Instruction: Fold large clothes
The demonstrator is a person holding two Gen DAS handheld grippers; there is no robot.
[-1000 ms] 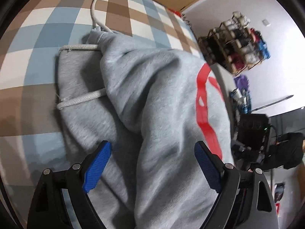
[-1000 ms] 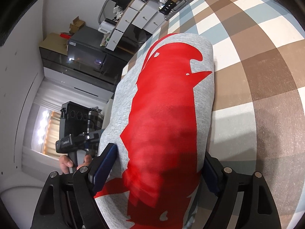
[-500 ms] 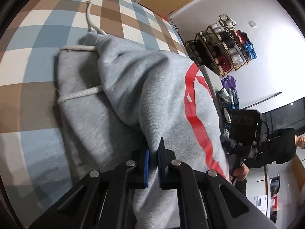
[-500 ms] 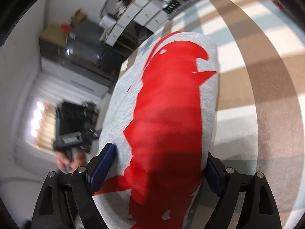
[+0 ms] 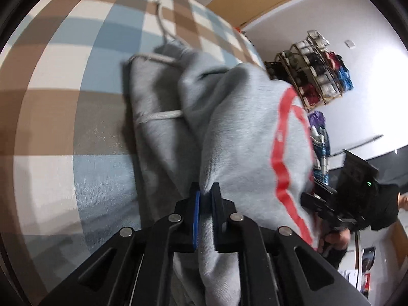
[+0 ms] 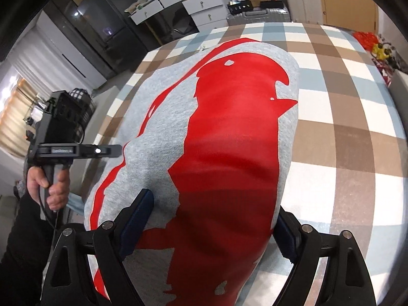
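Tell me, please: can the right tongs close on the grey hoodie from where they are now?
Probably yes. The right tongs stand wide open with the grey hoodie already bulging between them, and nothing lies in the way. The left tongs already pinch another fold.

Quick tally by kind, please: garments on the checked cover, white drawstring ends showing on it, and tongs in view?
Grey hoodies with a red print: 1
White drawstring ends: 3 visible in the left wrist view
Tongs: 2, left tongs shut on the hoodie fabric, right tongs open, straddling the print
Total: 6
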